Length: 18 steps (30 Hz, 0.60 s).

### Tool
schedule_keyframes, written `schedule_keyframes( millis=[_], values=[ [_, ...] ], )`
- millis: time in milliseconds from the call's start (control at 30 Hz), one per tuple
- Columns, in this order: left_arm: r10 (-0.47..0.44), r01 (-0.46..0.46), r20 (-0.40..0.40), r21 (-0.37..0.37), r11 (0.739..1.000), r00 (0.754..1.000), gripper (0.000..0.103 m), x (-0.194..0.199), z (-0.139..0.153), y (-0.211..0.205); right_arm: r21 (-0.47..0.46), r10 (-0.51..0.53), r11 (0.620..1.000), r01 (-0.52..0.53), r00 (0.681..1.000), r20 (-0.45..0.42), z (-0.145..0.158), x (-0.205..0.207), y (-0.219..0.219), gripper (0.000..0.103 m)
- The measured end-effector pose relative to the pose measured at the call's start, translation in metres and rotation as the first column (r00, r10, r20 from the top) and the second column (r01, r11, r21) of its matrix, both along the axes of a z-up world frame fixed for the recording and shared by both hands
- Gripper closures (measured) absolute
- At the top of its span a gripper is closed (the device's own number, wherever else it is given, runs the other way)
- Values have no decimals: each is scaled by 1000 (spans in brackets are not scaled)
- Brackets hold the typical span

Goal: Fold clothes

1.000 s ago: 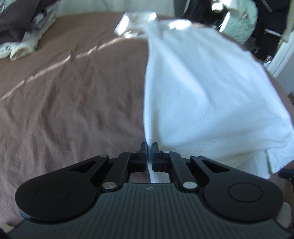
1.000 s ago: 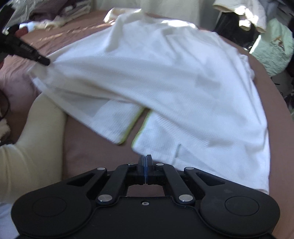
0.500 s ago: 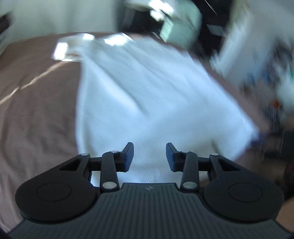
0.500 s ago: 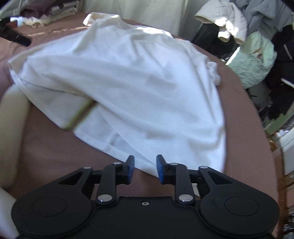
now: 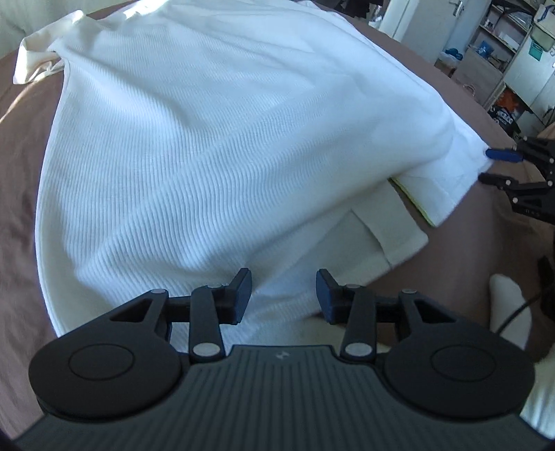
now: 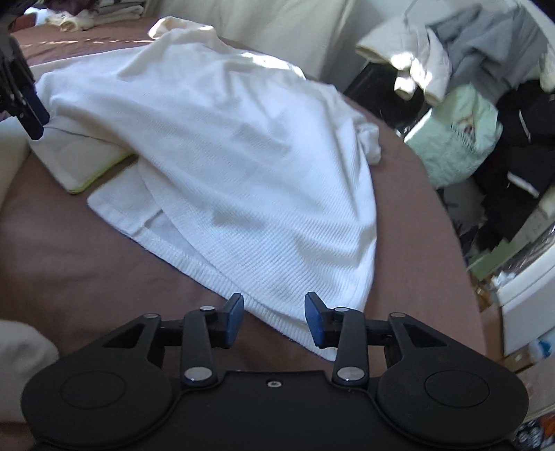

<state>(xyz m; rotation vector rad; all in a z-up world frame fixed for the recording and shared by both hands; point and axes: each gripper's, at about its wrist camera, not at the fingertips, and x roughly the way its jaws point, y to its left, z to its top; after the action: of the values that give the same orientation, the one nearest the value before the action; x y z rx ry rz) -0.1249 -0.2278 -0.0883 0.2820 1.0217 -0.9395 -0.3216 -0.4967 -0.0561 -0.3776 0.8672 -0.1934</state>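
A white ribbed garment (image 5: 208, 156) lies spread over the brown bed (image 5: 20, 215), with one layer folded across another and a yellow-edged hem (image 6: 100, 173) showing underneath. My left gripper (image 5: 282, 295) hovers over the near hem. Its jaws are opening and the pads do not press on the cloth. My right gripper (image 6: 274, 315) stands just above the garment's near corner (image 6: 295, 312); its jaws are opening too, with nothing pinched. In the left wrist view the right gripper (image 5: 499, 166) sits beside the far-right corner of the cloth. The left gripper (image 6: 31, 111) shows at the left edge of the right wrist view.
A heap of clothes (image 6: 451, 52) and a mint-green bag (image 6: 461, 138) crowd the floor right of the bed. Folded laundry (image 6: 86, 14) lies at the bed's far side. Shelves and a door (image 5: 503, 52) stand beyond the bed. A cream sleeve (image 5: 510, 305) is near the right gripper.
Both grippers, shut on the garment's hem a second ago, have opened and let it go. The cloth has settled onto the bed. The left view has swung to the right.
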Motion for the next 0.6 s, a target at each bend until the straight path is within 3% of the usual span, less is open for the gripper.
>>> schedule_keyframes(
  millis=[67, 100, 133, 167, 200, 233, 267, 300, 467, 600],
  values=[
    [4, -3, 20, -9, 1000, 1000, 70, 1, 1, 0, -7, -18, 1000, 18, 1000, 6, -4, 5, -8, 54],
    [1, -1, 22, -10, 1000, 1000, 90, 2, 2, 1, -24, -19, 1000, 19, 1000, 19, -6, 6, -10, 52],
    [2, -2, 18, -10, 1000, 1000, 100, 3, 2, 3, -41, -17, 999, 18, 999, 33, -8, 7, -11, 51],
    [11, -11, 13, -13, 1000, 1000, 103, 4, 2, 6, -52, -11, 999, 14, 999, 44, -9, 7, -12, 51],
    [27, -27, 8, -17, 1000, 1000, 103, 5, 2, 9, -42, -4, 999, 6, 999, 44, -10, 8, -14, 52],
    [43, -42, 2, -21, 999, 999, 103, 6, 3, 13, -18, 8, 1000, -7, 999, 39, -10, 7, -15, 63],
    [55, -55, 7, -22, 998, 998, 103, 6, 4, 16, 3, 14, 1000, -14, 999, 36, -10, 7, -17, 88],
    [64, -64, 15, -30, 998, 998, 103, 6, 6, 18, 8, 9, 1000, -9, 999, 42, -9, 5, -17, 100],
    [82, -79, 22, -122, 989, 996, 103, 4, 24, 31, -60, -48, 996, 61, 980, 195, 20, -10, -13, 102],
    [47, -45, 23, -93, 995, 999, 94, 1, 19, 22, -30, -157, 985, 171, 952, 262, 35, -20, -31, 102]
  ],
)
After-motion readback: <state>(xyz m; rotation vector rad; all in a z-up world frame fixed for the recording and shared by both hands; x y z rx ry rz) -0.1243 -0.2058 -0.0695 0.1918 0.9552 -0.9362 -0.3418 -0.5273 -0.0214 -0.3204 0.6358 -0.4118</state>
